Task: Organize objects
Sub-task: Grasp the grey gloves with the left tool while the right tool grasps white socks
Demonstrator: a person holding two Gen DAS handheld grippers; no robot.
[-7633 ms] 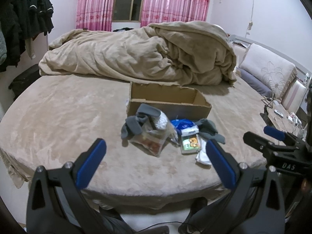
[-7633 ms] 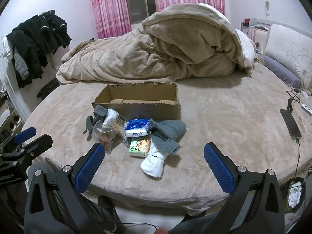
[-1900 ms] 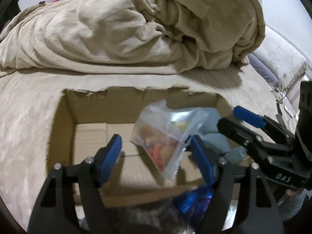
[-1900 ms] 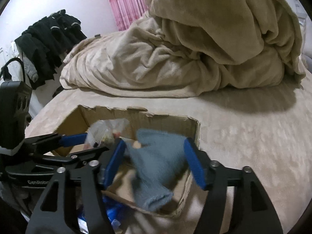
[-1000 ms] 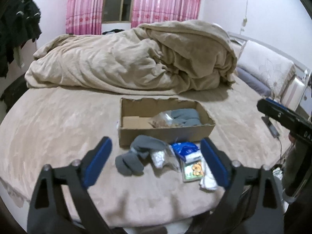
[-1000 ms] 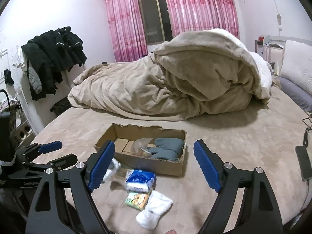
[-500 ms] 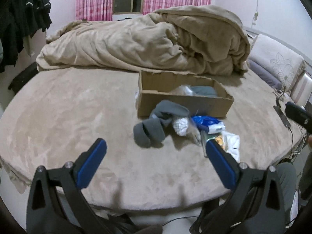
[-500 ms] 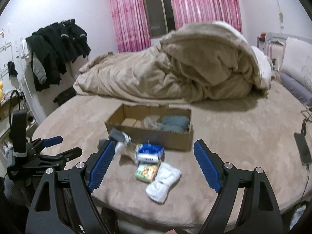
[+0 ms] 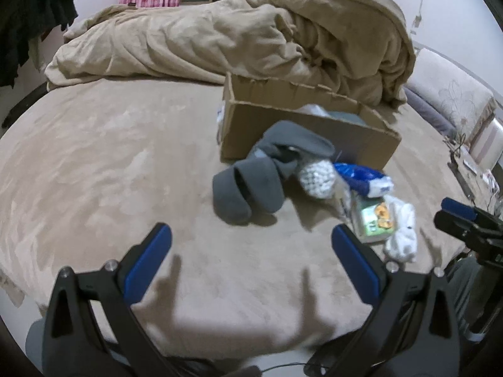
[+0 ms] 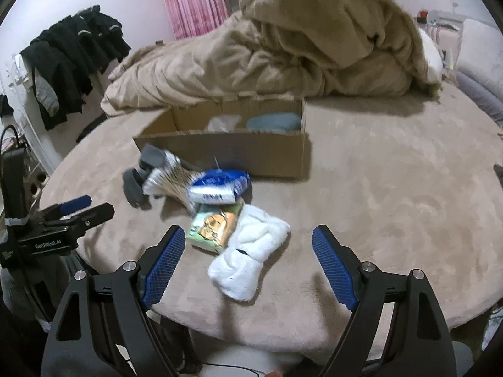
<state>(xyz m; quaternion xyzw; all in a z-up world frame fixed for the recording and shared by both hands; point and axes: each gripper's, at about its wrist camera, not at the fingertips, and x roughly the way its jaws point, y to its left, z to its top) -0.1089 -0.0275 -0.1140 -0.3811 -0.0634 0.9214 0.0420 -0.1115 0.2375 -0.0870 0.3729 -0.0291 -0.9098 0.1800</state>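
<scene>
A cardboard box [image 9: 301, 135] [image 10: 220, 154] stands on the round bed and holds a clear bag [image 10: 221, 123] and a blue-grey sock [image 10: 273, 122]. In front of it lie dark grey socks [image 9: 254, 182] [image 10: 135, 185], a bag of cotton swabs [image 9: 316, 176] [image 10: 169, 179], a blue tissue pack [image 9: 361, 179] [image 10: 217, 187], a green snack packet [image 9: 374, 220] [image 10: 213, 224] and white socks [image 9: 402, 229] [image 10: 248, 260]. My left gripper [image 9: 251, 257] is open and empty, short of the grey socks. My right gripper [image 10: 248, 264] is open and empty, with the white socks between its fingers.
A heaped beige duvet [image 9: 251, 31] [image 10: 298, 47] lies behind the box. Dark clothes [image 10: 69, 59] hang at the left wall. Pillows [image 9: 452, 100] are at the right. The bed edge [image 10: 283, 342] is just below the grippers.
Both grippers have moved in closer and lower toward the pile in front of the box. They stay open and empty. The pile and box have not moved.
</scene>
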